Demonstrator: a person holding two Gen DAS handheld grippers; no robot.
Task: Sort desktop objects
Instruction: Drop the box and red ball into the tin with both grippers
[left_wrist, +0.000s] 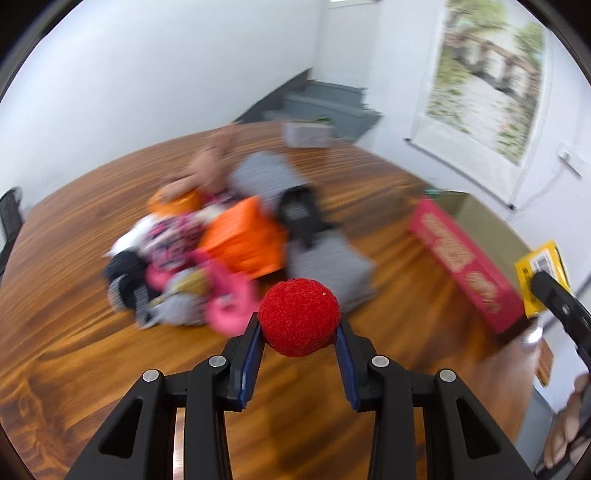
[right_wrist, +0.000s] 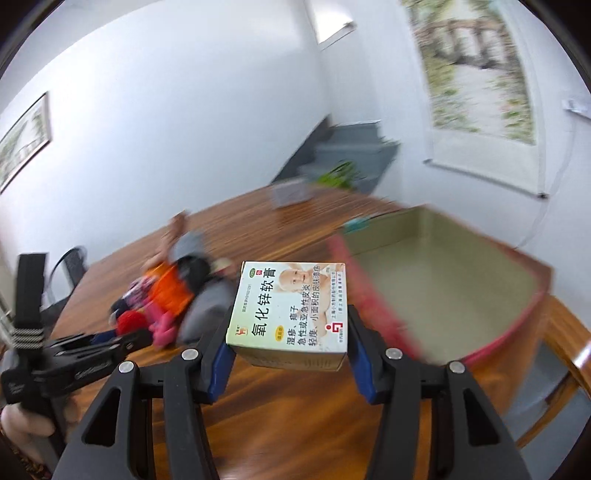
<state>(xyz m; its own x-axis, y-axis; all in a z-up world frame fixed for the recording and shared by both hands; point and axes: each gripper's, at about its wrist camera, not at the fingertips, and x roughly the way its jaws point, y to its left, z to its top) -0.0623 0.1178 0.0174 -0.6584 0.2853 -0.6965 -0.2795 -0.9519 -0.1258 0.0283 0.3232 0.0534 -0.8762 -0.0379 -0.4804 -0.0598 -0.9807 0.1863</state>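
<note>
Gripping one red ball (left_wrist: 298, 316) and one ointment box (right_wrist: 290, 314) above a table (left_wrist: 74, 295).

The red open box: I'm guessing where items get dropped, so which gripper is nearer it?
Right. The right gripper, holding the ointment carton, sits beside the red open box; the left gripper, holding the red ball, is farther.

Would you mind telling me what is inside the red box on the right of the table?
The red box shows a bare olive floor with nothing lying on it. Its near corner is hidden behind the carton in the right tool.
</note>
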